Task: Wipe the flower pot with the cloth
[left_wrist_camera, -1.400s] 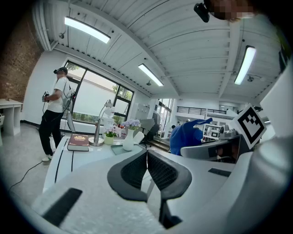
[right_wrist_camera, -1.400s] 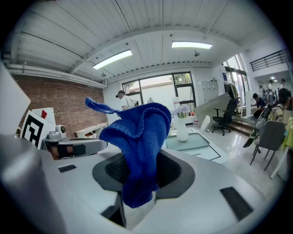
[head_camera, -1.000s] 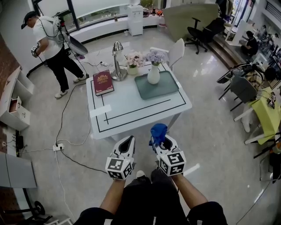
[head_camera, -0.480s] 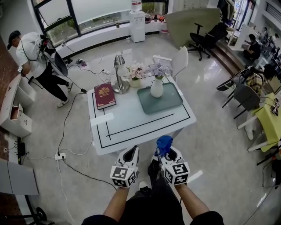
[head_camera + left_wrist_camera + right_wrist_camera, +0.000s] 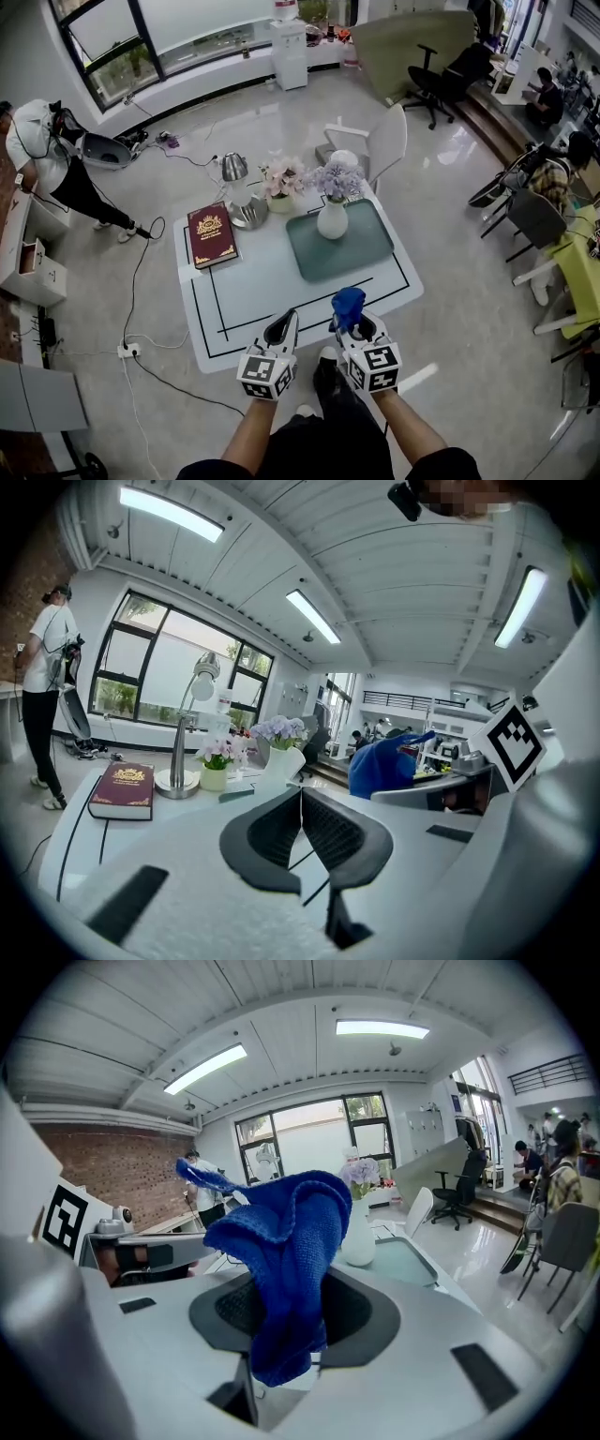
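Since 1 s ago table [image 5: 216, 314] has drawn nearer. Now right gripper [image 5: 351, 324] pinches blue cloth [image 5: 347, 302]; left gripper [image 5: 284, 324] jaws together, empty

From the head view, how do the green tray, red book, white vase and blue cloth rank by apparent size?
Largest: green tray.
Next: red book.
Then white vase and blue cloth look alike; the cloth is nearer the camera, so unranked.

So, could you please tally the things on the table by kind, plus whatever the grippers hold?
Books: 1
Lamps: 1
Flower pots: 2, a small pot and a white vase
Trays: 1
Cloths: 1, in the right gripper
Total: 6
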`<state>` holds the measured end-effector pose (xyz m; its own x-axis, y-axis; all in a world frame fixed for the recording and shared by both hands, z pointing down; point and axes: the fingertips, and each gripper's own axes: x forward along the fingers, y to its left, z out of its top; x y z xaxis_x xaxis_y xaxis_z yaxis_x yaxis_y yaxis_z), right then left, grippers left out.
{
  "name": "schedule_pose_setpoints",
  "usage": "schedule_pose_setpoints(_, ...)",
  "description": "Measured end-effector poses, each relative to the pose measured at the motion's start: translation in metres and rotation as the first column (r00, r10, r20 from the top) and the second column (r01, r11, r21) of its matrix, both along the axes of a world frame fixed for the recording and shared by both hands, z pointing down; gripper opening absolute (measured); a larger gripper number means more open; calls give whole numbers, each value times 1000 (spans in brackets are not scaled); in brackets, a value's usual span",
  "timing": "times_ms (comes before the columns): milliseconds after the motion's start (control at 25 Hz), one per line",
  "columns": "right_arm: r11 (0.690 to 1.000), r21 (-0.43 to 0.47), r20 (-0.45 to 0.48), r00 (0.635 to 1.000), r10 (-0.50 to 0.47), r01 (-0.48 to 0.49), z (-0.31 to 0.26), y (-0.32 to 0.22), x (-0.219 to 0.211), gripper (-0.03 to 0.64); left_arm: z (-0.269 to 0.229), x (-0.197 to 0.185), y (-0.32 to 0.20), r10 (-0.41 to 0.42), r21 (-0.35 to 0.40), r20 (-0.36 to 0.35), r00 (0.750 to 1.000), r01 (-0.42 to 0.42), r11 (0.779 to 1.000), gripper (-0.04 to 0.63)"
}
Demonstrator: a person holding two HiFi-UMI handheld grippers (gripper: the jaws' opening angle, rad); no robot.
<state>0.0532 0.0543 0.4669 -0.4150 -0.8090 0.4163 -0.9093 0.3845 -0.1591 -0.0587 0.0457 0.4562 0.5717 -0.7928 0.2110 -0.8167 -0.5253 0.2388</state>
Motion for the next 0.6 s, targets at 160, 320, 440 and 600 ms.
schedule_pose_setpoints(160, 1000, -25, -21, 1000, -18, 18, 11, -55, 16, 138, 3, 12, -51, -17, -7, 0, 1000, 17, 1000, 10)
schedule_pose_setpoints(320, 998, -46, -32, 999, -36, 34, 25, -106, 31, 138, 6, 23, -93, -34, 7, 12, 999, 34, 999, 9)
schedule_pose_setpoints(440, 998, -58, -45, 998, -39, 36, 36, -138, 39, 138, 12, 26, -118, -35, 12, 34, 999, 35, 999, 10)
schedule_pose_setpoints(600, 997, -71, -52, 998, -26, 23, 52, -174, 48, 138, 28, 29, -145, -39, 0, 35, 999, 39, 999, 9)
